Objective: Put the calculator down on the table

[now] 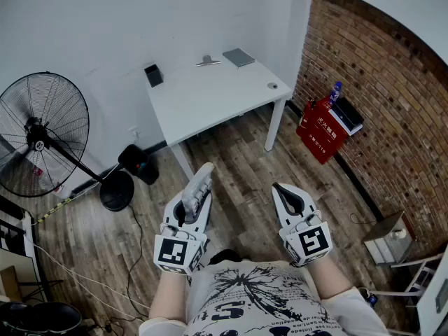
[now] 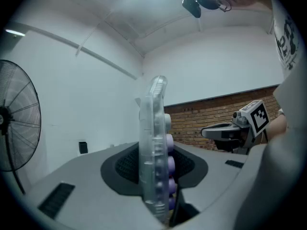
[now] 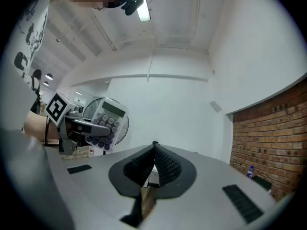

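A calculator (image 1: 201,182) with a clear case and purple buttons stands on edge between the jaws of my left gripper (image 1: 190,207), which is shut on it and held level over the floor. The left gripper view has it edge-on (image 2: 156,143), and in the right gripper view its display and keys face the camera (image 3: 106,121). My right gripper (image 1: 283,191) is level beside it on the right, shut with nothing in it; its fingertips (image 3: 154,148) meet. The white table (image 1: 231,96) is ahead, beyond both grippers.
On the table are a black box (image 1: 153,75), a metal clip (image 1: 207,61), a grey notebook (image 1: 239,57) and a small round object (image 1: 272,85). A standing fan (image 1: 42,135) is at the left. A red box (image 1: 318,128) leans against the brick wall (image 1: 378,82) at the right.
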{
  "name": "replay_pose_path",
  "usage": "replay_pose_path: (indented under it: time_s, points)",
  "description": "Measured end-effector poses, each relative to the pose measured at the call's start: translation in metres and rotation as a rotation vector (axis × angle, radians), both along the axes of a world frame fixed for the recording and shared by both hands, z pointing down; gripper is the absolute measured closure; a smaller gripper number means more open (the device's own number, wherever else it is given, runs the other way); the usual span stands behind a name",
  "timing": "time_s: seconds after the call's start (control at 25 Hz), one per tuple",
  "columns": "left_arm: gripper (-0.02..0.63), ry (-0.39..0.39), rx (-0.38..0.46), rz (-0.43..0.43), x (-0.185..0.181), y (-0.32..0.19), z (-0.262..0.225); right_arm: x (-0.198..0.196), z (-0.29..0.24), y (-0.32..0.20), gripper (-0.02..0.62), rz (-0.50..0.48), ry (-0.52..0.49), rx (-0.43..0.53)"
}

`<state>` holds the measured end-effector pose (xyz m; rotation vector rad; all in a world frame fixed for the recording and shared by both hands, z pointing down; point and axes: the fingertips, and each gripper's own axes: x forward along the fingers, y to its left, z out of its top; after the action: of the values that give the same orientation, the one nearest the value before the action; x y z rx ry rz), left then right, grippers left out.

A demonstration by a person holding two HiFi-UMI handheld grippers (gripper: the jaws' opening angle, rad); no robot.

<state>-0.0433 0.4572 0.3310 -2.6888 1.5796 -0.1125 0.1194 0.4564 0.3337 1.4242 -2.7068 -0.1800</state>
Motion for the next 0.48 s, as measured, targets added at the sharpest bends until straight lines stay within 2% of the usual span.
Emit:
replay_pose_path:
  time_s: [0.48]
  points:
    - [0.459,0.03,-0.02,0.0,-0.002,-0.021,0.001,0.004,0.008,-0.014,0.583,0.044,-0.018,-0.043]
